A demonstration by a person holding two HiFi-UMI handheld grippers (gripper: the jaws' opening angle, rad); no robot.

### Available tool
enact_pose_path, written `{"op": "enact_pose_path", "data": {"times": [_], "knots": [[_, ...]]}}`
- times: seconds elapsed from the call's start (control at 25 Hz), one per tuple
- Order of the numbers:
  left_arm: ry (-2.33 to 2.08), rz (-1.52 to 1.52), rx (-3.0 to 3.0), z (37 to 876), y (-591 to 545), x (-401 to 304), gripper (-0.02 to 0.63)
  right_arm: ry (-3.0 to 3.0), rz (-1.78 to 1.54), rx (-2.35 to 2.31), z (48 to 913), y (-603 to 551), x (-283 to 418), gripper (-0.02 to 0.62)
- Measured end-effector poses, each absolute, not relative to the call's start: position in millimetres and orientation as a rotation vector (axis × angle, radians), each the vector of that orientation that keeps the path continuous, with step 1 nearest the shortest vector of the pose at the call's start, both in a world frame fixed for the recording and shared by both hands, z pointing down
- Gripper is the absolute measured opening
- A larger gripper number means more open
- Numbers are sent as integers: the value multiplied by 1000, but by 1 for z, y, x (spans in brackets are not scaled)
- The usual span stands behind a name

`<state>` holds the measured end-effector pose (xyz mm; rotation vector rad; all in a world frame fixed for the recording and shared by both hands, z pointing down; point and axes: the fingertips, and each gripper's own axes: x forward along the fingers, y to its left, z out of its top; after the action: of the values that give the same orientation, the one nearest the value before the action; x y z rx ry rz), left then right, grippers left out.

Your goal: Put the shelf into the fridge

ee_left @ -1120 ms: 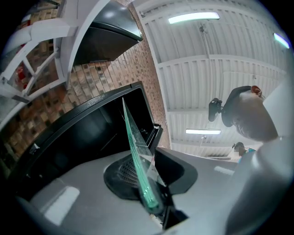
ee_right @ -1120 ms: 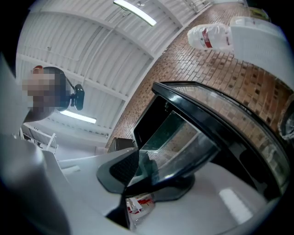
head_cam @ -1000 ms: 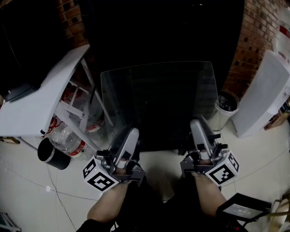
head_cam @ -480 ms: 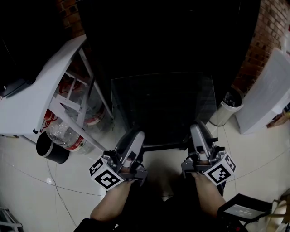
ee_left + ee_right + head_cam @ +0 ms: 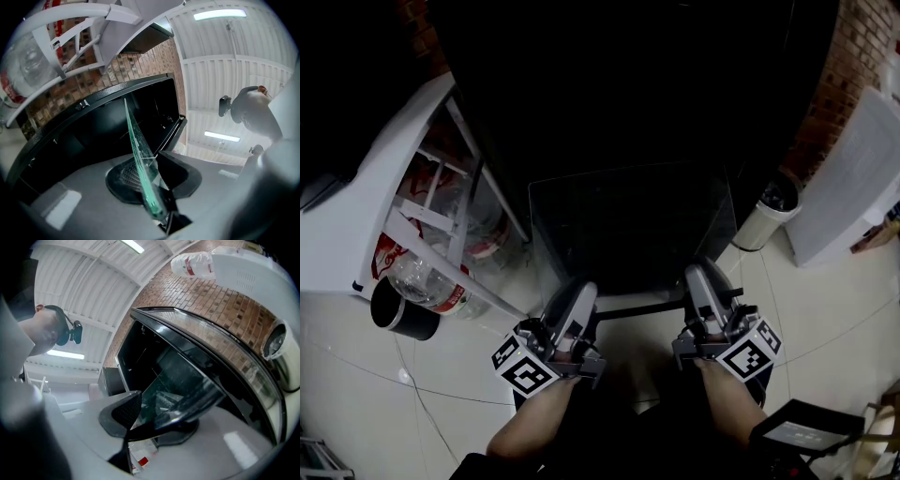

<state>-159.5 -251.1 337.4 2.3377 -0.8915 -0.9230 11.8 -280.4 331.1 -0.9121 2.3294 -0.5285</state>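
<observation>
Two grippers, one pane: state of each? (recorder)

Left gripper (image 5: pixel 577 300): jaws pinched onto the near edge of the glass shelf (image 5: pixel 633 225), toward its left corner. In the left gripper view the pane runs edge-on, green-tinted, straight out from between the pads. Right gripper (image 5: pixel 701 286): likewise clamped on the near edge, toward the right corner. Its own view shows the glass sandwiched between the two dark pads. (observer)

Position of the shelf? (recorder)

Held clear of the tiled floor (image 5: pixel 825 309), roughly level, directly in front of the fridge (image 5: pixel 628 84), whose open front is black and unlit. In the head view the far edge lies over that dark opening. Whether it rests on any ledge inside cannot be told. The person's forearms (image 5: pixel 530 427) reach forward behind the grippers, and each marker cube faces up toward the head camera. (observer)

Surroundings? (recorder)

Left of the fridge: a white rack (image 5: pixel 366 216) with plastic bottles (image 5: pixel 422 277) among its bars, and a black cup (image 5: pixel 394 314) just beside them on the tiles. Right of the fridge: a white bin (image 5: pixel 764 220), then a white panel (image 5: pixel 853 183) near a brick wall (image 5: pixel 853 56). (observer)
</observation>
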Motion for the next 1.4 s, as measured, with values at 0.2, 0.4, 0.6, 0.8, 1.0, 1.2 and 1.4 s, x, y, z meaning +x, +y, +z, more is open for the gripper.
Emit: {"op": "enact_pose_path", "data": {"times": [0.2,0.4,0.6,0.8,1.0,1.2,1.4], "knots": [[-907,-879,2300,353,-260,-160,67,2322,-597,-933,349,-289,10,114],[-914,-854,2292,362,-268,-164,71,2312,-636,-951,360,-296,6,114],[-888,-847,2254,375,-275,-161,69,2321,-656,-988,370,-300,10,114],[-887,-818,2219,391,-277,-165,69,2318,-703,-1007,387,-302,5,114],[-887,-803,2206,397,-284,-164,69,2317,-719,-1009,392,-308,5,115],[-894,-803,2166,405,-289,-167,66,2312,-746,-1024,401,-314,4,115],[-903,-795,2157,409,-294,-169,66,2305,-767,-1034,407,-320,2,115]]}}
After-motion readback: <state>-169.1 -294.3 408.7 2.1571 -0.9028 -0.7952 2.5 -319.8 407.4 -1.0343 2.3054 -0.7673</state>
